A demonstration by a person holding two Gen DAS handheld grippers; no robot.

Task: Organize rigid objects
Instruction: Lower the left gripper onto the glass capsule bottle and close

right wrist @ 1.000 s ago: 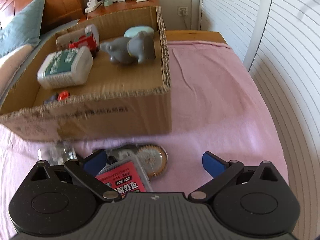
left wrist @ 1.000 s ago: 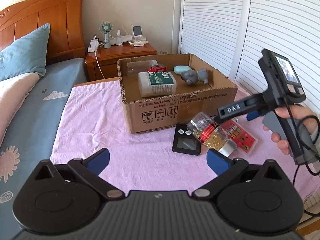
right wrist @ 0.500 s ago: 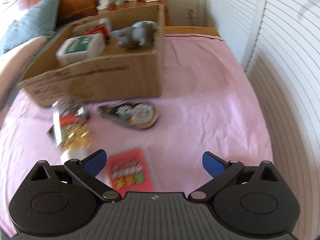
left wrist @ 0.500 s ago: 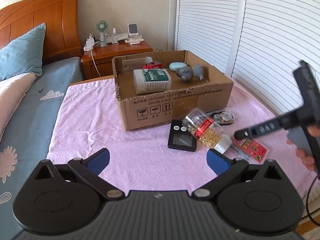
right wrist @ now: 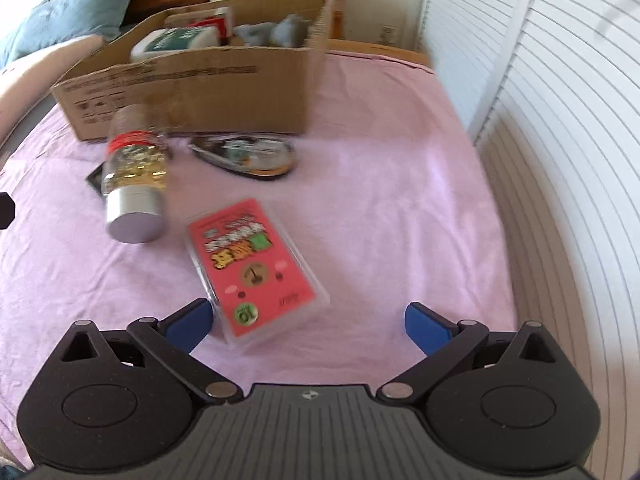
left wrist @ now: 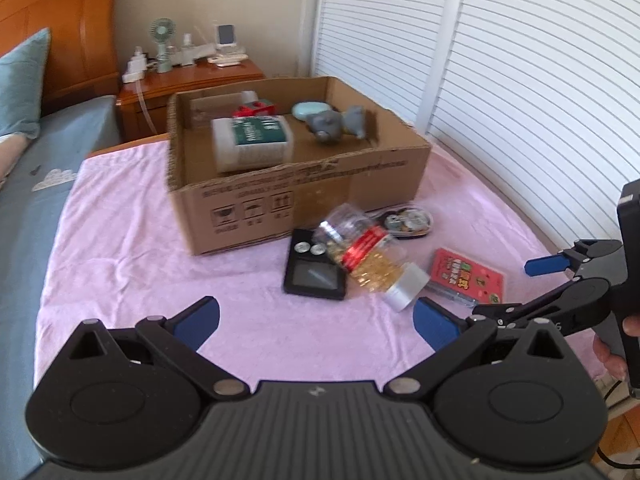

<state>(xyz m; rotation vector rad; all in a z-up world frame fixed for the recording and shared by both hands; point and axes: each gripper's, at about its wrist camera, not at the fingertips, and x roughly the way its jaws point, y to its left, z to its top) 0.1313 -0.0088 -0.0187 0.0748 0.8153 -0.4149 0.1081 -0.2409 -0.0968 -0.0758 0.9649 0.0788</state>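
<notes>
A cardboard box (left wrist: 304, 196) (right wrist: 192, 80) stands on the pink cloth and holds a white bottle (left wrist: 250, 142), a grey toy (left wrist: 332, 124), a red toy and a teal item. In front of it lie a clear capsule bottle (left wrist: 368, 252) (right wrist: 134, 172), a black scale (left wrist: 314, 272), a tape measure (right wrist: 248, 152) and a red card box (right wrist: 256, 268) (left wrist: 466, 274). My left gripper (left wrist: 316, 320) is open and empty, held back from these. My right gripper (right wrist: 306, 324) is open and empty just behind the red card box.
A wooden nightstand (left wrist: 192, 80) with a fan and chargers stands behind the box. White louvred doors (left wrist: 500, 60) run along the right. A bed with a blue pillow (left wrist: 20, 80) lies to the left.
My right gripper has pulled back from the box to hang over the red card box. My left gripper has also drawn back and turned slightly right.
</notes>
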